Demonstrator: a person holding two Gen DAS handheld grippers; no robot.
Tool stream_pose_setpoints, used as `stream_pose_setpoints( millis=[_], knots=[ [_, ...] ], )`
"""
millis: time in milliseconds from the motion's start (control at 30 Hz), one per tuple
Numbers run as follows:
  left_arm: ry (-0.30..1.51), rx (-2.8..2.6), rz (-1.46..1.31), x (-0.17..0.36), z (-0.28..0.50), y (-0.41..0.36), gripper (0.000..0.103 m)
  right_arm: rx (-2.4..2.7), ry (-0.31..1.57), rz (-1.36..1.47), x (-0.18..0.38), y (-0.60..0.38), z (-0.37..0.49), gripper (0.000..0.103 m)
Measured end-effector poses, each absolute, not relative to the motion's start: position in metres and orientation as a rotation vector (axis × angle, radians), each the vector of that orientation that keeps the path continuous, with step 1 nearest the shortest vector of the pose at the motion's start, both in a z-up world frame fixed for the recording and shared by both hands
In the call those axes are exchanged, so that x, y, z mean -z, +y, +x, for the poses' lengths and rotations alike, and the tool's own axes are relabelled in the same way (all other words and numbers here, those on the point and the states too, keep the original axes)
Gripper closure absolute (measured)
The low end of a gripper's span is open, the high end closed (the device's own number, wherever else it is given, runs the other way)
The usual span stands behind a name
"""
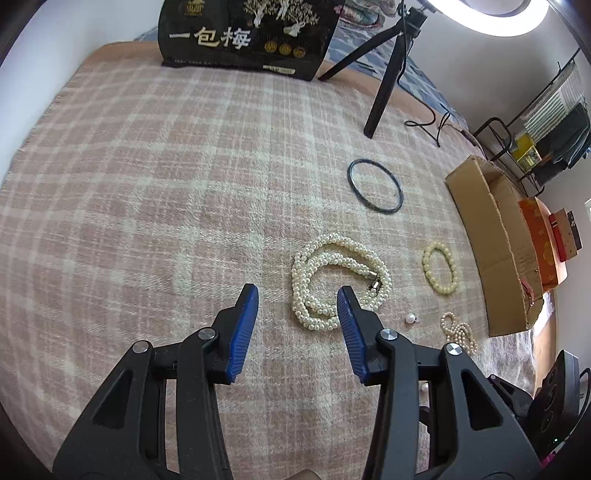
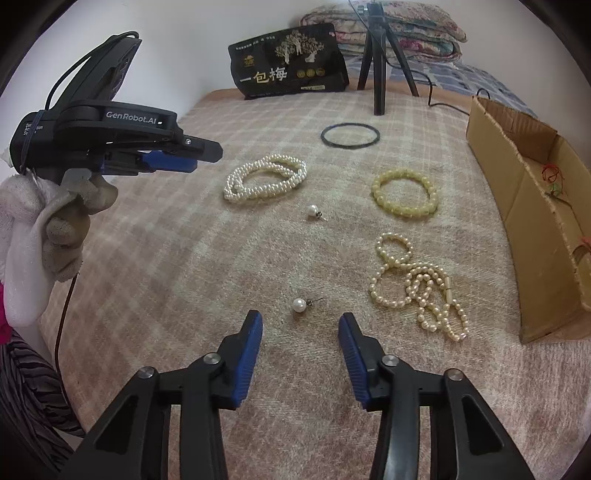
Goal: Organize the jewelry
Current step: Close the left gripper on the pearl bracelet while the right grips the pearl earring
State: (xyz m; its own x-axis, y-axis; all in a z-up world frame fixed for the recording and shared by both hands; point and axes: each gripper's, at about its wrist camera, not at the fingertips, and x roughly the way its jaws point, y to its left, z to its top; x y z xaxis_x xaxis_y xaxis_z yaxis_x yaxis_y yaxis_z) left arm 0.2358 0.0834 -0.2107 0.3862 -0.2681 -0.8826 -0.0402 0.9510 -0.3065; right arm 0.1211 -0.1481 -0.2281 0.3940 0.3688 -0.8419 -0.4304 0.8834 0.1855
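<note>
plaid blanket [image 2: 166, 258] bare leftward; both claws, left claw [image 1: 298, 291] and right claw [image 2: 301, 317], half-open, empty.

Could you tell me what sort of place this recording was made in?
Most likely a bedroom: the work surface is a bed under a pink plaid blanket, with folded quilts at its head and a ring light overhead.

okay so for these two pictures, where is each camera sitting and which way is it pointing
Left wrist: on the left gripper, angled down its open fingers at the blanket, twisted pearl necklace just ahead.
Right wrist: on the right gripper, angled down its open fingers at a pearl earring; the gloved left hand shows at left, holding the other gripper.
Shared: the necklace, black bangle, yellow bead bracelet, cardboard box, black snack bag.
</note>
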Motion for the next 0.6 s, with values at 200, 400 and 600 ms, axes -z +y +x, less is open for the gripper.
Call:
stream_pose_setpoints(
  millis=[200,400,600],
  knots=[
    [1.205,0.166,-0.303,0.223,0.244,0.076,0.058,-0.503,1.046,-0.057,0.229,-0.144,0.129,0.067],
    [1.223,0.167,-0.303,0.231,0.251,0.072,0.058,-0.514,1.041,-0.069,0.232,-0.136,0.133,0.070],
    [1.229,0.167,-0.286,0.238,0.258,0.068,0.058,-0.522,1.020,-0.121,0.235,-0.130,0.130,0.074]
  ],
)
